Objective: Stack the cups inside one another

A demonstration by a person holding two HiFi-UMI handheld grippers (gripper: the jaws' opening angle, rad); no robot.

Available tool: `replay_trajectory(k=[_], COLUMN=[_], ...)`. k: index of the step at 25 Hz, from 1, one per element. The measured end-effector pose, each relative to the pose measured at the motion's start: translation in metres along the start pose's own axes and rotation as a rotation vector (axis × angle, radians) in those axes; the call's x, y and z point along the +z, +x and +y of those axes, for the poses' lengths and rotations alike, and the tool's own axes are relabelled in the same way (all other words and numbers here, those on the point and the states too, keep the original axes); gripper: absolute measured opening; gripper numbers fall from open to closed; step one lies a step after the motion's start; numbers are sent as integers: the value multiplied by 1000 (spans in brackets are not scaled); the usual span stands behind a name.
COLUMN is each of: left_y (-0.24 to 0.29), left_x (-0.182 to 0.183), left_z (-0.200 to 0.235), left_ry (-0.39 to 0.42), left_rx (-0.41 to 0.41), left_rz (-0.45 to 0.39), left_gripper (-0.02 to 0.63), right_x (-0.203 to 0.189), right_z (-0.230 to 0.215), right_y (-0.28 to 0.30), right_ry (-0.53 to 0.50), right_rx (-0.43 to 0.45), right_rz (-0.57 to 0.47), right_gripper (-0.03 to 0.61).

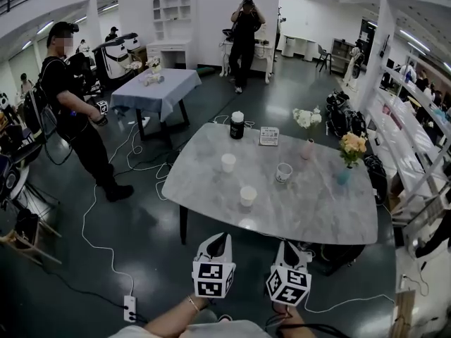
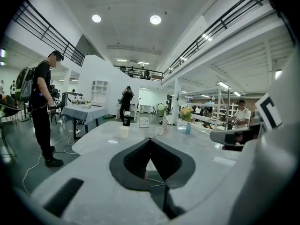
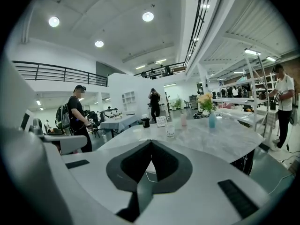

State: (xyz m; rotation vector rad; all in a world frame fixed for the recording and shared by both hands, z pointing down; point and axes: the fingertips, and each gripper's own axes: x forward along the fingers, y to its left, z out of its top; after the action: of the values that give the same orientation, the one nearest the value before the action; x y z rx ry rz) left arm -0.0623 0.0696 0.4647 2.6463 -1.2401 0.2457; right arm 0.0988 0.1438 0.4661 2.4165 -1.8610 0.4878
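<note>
Though apart, round cups (image 1: pixel 248 195) on marbled table (image 1: pixel 317 210).

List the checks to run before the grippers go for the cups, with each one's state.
1. Three cups upright and apart on the marble table: near cup, far cup, patterned cup: ok.
2. Jaws of left gripper apart for grasping: together, nothing between: not ok.
3. Jaws of right gripper apart: together, nothing between: not ok.
4. A gripper at a cup: both by the near edge, cups farther on: not ok.
5. Bare surface from near edge to near cup: ok.
</note>
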Motion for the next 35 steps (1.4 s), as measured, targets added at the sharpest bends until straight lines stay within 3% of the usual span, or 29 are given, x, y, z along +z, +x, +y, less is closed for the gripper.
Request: replay_trajectory(k=[14, 24, 35], left_y=[68, 150, 234], left_x=[9, 43, 59], left_z=[22, 56, 100], left_ry=[-36, -21, -31], left_rx=[15, -12, -32], left_rz=[5, -1, 21], left_gripper=[3, 3, 3], right_x=[10, 52, 74], right_z=[-14, -16, -9], right_y=[67, 154, 246], right_ry=[-10, -5, -13], right_rx=[-6, -35, -49], right_rz=[29, 4, 22], right_gripper=[6, 6, 6])
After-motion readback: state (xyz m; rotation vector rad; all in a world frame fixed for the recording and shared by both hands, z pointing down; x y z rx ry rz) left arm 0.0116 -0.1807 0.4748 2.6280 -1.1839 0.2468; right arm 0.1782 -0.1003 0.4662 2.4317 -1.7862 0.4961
